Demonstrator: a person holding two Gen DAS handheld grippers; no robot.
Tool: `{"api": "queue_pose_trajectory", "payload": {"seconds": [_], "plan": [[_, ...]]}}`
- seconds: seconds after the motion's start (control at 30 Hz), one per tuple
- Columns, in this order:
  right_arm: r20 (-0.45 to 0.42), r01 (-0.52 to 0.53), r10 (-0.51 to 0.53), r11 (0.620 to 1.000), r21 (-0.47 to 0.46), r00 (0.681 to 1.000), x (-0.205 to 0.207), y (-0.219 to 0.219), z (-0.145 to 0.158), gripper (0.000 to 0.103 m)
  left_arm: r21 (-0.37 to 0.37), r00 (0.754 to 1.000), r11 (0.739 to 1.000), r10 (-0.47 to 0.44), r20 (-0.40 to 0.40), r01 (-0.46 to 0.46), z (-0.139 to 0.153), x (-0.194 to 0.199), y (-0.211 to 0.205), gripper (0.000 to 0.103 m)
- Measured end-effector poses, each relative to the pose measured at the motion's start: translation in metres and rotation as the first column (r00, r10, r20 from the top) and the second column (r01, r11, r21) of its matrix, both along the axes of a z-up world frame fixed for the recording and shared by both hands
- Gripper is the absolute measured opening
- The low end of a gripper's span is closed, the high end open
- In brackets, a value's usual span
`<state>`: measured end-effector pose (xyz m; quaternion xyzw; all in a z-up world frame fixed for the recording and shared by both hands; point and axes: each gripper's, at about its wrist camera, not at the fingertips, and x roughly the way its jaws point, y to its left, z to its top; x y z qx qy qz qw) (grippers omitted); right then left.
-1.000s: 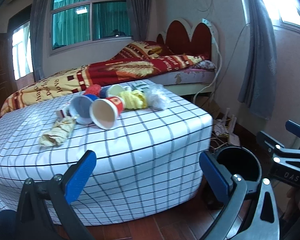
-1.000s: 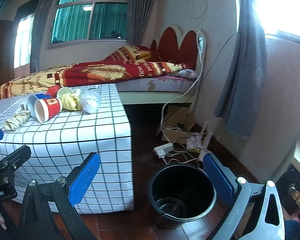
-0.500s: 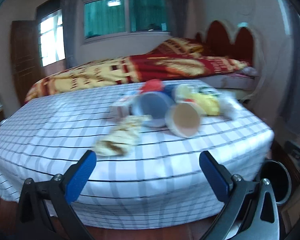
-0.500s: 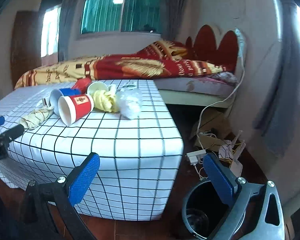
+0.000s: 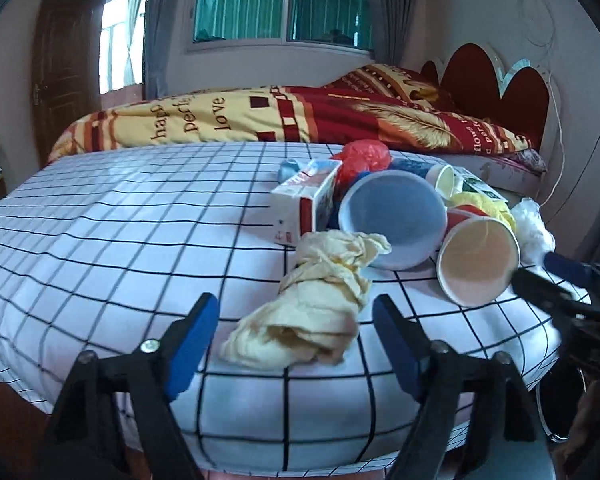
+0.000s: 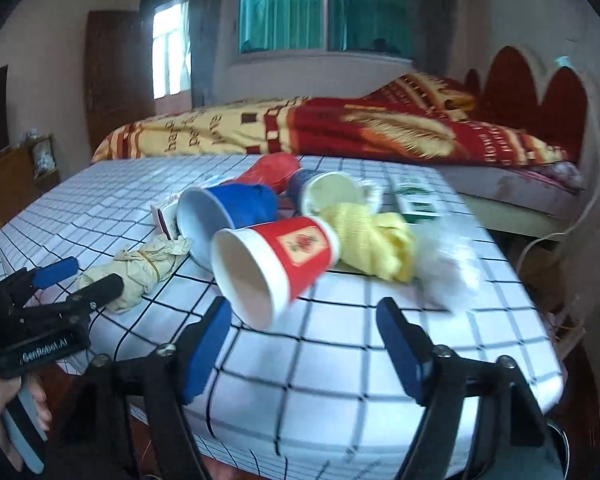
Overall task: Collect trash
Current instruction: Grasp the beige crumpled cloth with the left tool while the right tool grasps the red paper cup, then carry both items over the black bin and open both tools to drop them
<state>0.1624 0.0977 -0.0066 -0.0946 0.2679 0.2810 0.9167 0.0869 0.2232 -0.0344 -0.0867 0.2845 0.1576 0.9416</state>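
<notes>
On the desk (image 5: 100, 240), a wad (image 5: 316, 304) lies nearest the front edge. Behind it sits a carton (image 5: 304, 204), with two cups (image 5: 392, 224) (image 5: 476, 264) lying on their sides to its right. A bed (image 5: 260, 120) stands behind the desk.

Both grippers are held level and side by side. The left gripper (image 5: 296, 338) and the right gripper (image 6: 304, 338) each have fingers spread wide, holding nothing.
</notes>
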Motion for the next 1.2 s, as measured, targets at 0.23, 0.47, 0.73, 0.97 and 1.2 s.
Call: {"api": "queue_pose_trajectory", "payload": {"seconds": [0.23,0.47,0.73,0.97,1.2], "plan": [[-0.058,-0.003,0.002,1.0,-0.022,0.998,0.028,0.018,-0.015,0.022,-0.015,1.0,1.0,-0.026,-0.011,0.026,-0.005,0.017,0.002,0.065],[-0.06,-0.001,0.001,1.0,0.0,0.998,0.018,0.004,-0.015,0.003,-0.076,0.994,0.992,-0.102,-0.023,0.1,-0.008,0.015,0.004,0.029],[-0.023,0.022,-0.022,0.999,0.039,0.999,0.005,-0.026,0.001,0.003,-0.047,0.994,0.993,-0.103,0.036,0.105,0.012,-0.008,-0.01,0.026],[0.016,0.065,-0.066,0.996,0.061,0.998,-0.013,-0.074,0.022,0.003,-0.011,0.984,0.986,-0.165,0.072,0.166,0.029,-0.012,-0.036,0.026],[0.034,0.189,-0.192,0.98,0.063,0.981,-0.028,-0.153,0.034,0.003,-0.013,0.956,0.959,-0.28,0.084,0.282,0.03,-0.01,-0.078,0.026]]}}
